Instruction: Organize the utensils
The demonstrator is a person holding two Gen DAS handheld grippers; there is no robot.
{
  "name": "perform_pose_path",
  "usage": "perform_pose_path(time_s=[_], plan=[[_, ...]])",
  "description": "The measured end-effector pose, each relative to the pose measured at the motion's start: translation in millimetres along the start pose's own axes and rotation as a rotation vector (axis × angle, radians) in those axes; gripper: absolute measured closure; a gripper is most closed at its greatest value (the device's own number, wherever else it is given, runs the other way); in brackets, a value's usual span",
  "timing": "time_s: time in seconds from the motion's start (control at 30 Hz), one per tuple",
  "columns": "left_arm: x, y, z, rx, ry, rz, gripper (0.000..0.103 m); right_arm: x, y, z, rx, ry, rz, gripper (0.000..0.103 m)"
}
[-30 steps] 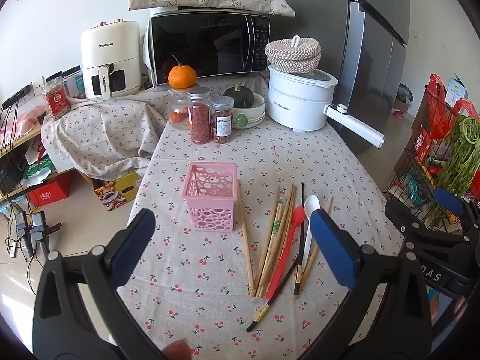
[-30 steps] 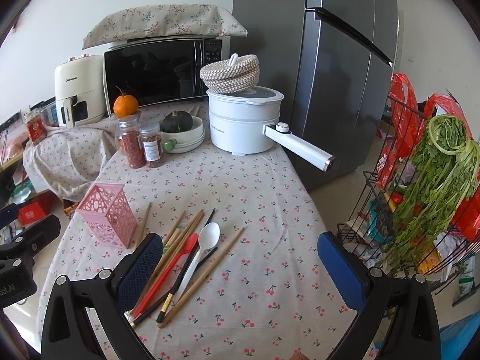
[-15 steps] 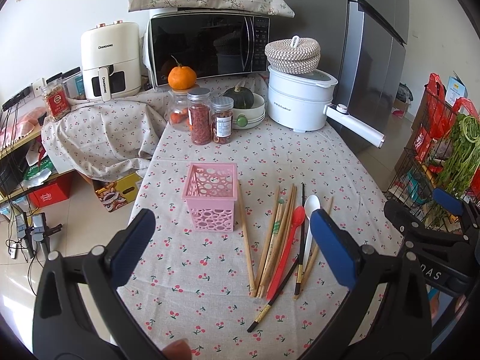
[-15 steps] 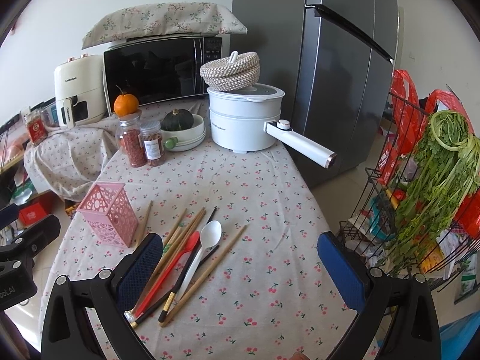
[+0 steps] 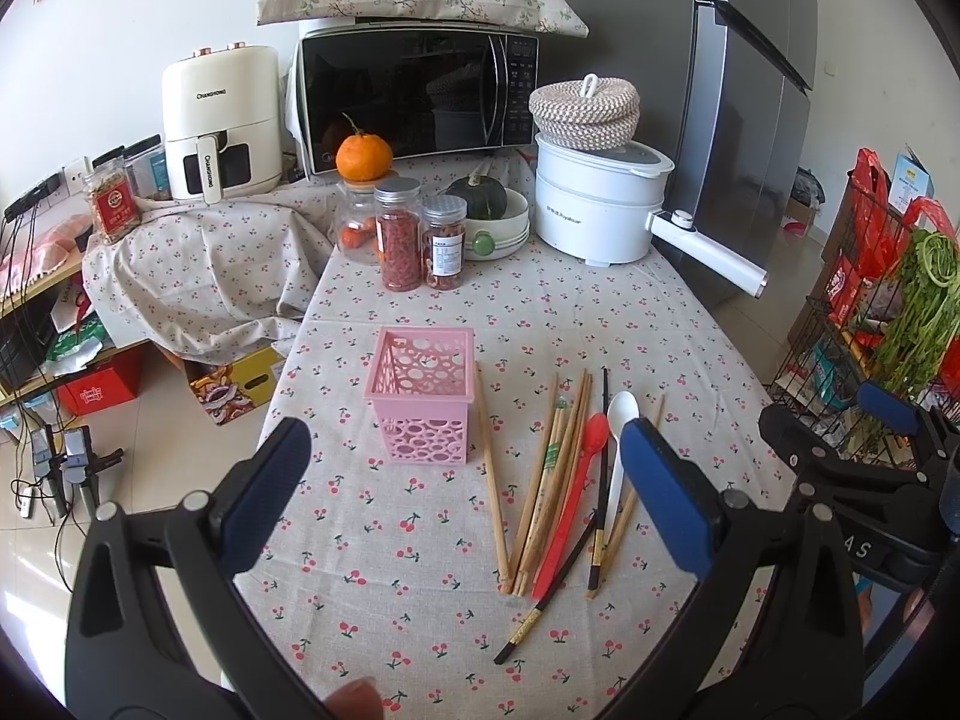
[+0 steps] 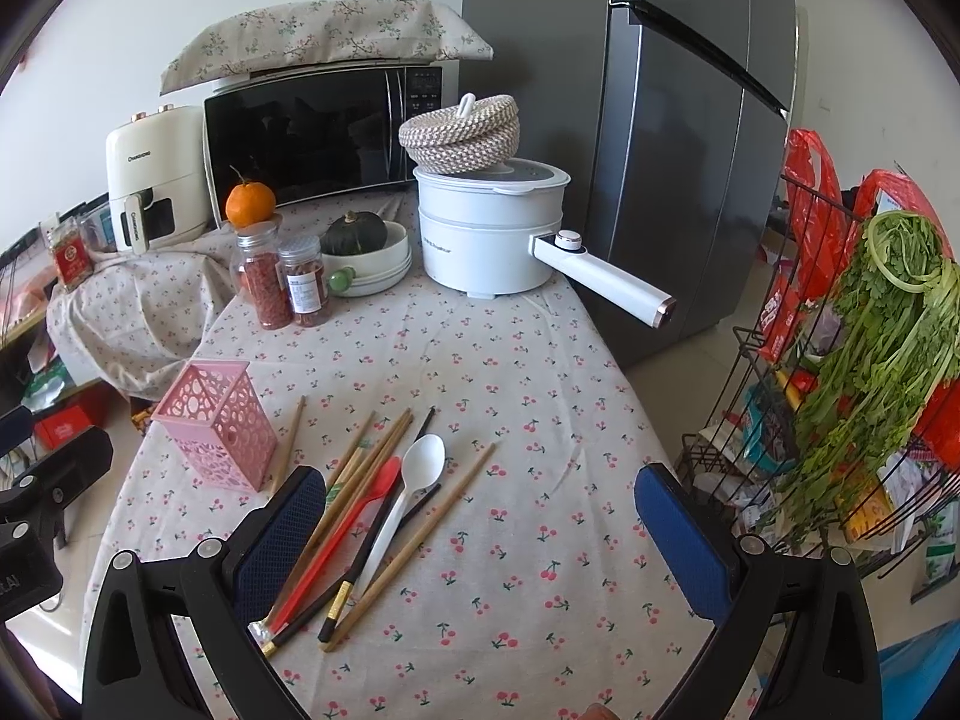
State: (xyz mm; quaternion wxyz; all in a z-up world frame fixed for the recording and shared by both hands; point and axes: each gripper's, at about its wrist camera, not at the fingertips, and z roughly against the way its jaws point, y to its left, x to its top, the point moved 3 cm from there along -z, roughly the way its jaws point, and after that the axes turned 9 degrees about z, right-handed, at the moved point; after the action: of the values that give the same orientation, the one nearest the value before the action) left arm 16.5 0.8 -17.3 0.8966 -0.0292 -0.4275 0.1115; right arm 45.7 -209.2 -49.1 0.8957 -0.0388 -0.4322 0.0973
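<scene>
A pink perforated utensil holder (image 5: pixel 420 396) (image 6: pixel 216 423) stands upright on the cherry-print tablecloth (image 5: pixel 390 528). To its right lie several wooden chopsticks (image 5: pixel 549 474) (image 6: pixel 360 474), a red spoon (image 5: pixel 579 492) (image 6: pixel 354 525), a white spoon (image 5: pixel 618 450) (image 6: pixel 411 489) and black chopsticks (image 5: pixel 602 480) (image 6: pixel 384 531). My left gripper (image 5: pixel 465 492) hangs open above the near table edge, nothing between its fingers. My right gripper (image 6: pixel 480 534) is open and empty too, above the table just right of the pile; it also shows at the right edge of the left wrist view, right gripper (image 5: pixel 864 462).
Two spice jars (image 5: pixel 420 240), a glass jar under an orange (image 5: pixel 363 159), a bowl with a green squash (image 5: pixel 486 210) and a white electric pot (image 5: pixel 600 204) stand at the back. Behind are a microwave (image 5: pixel 414 99) and fridge (image 6: pixel 672 120). A wire rack of greens (image 6: pixel 870 360) stands right.
Both grippers stay open and nearly still; the right wrist view has edged slightly closer to the table. Nothing on the table has moved.
</scene>
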Motion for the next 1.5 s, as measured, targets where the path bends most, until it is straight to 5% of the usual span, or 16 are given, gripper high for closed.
perform_pose_path(time_s=[1.07,1.5], plan=[[-0.1,0.0,-5.6,-0.042,0.0,0.01,0.001,2.9,-8.0,-2.8,0.039,0.041,-0.038,0.0],[-1.2,-36.5,-53.6,-0.172,0.321,-0.114,0.001,32.9,-43.7,-37.1,0.129,0.206,-0.148,0.0]])
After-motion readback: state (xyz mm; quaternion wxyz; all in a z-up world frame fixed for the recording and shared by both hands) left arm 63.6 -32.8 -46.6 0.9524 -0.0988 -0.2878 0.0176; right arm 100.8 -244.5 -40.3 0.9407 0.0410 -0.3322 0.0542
